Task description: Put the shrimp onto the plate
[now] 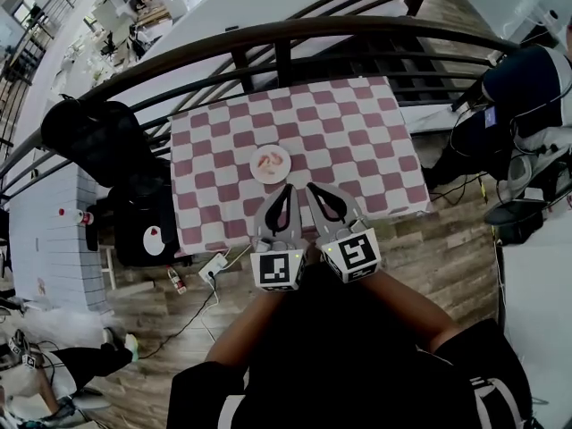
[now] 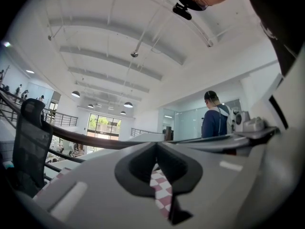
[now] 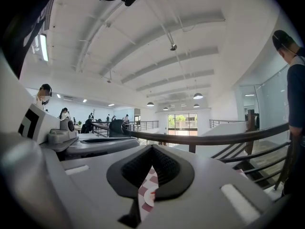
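A small white plate [image 1: 271,175] sits on the pink-and-white checkered tablecloth [image 1: 357,150], near the table's front middle. Orange-pink shrimp [image 1: 269,161] lie on it. Both grippers hover side by side at the near table edge, just short of the plate. My left gripper [image 1: 288,188] is shut with nothing between its jaws; in its own view my left gripper [image 2: 156,145] shows only cloth through the gap. My right gripper [image 1: 312,187] is shut and empty too. In its own view, under my right gripper [image 3: 152,147], a sliver of the plate [image 3: 150,198] shows.
A dark curved railing [image 1: 295,32] runs behind the table. A black chair with a bag [image 1: 107,141] stands at the table's left. A seated person [image 1: 527,88] is at the right. A power strip [image 1: 213,266] and cables lie on the wooden floor.
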Motion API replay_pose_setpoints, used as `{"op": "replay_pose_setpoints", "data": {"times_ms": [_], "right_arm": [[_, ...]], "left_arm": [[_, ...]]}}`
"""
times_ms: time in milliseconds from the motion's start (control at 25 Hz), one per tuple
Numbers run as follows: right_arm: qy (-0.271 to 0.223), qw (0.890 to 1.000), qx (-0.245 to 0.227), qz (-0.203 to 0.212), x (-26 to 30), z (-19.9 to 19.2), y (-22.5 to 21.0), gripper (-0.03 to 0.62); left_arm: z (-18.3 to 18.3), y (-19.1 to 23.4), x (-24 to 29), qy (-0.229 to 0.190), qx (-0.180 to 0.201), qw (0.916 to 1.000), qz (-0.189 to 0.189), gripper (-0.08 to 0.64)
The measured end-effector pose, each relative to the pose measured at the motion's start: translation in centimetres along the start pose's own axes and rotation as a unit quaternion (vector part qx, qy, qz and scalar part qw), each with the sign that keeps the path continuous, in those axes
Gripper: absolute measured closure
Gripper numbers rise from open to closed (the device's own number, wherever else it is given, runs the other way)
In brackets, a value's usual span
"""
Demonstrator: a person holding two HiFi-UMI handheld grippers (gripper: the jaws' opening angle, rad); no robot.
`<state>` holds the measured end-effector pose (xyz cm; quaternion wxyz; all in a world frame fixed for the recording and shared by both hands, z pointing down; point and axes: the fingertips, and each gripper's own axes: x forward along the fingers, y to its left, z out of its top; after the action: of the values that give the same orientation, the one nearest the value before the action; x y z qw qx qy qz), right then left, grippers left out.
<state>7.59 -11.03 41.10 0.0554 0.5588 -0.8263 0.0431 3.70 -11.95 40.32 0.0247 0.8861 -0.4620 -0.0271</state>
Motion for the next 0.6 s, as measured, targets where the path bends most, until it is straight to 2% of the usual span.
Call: {"op": "replay_pose_setpoints", "data": {"times_ms": [600], "right_arm": [[-0.028, 1.0, -0.002, 0.0, 2.4, 0.7, 1.8, 0.595]], "left_arm": [[0.6, 2.6, -0.4, -0.011, 0.037, 0.9992, -0.006, 0.551]]}}
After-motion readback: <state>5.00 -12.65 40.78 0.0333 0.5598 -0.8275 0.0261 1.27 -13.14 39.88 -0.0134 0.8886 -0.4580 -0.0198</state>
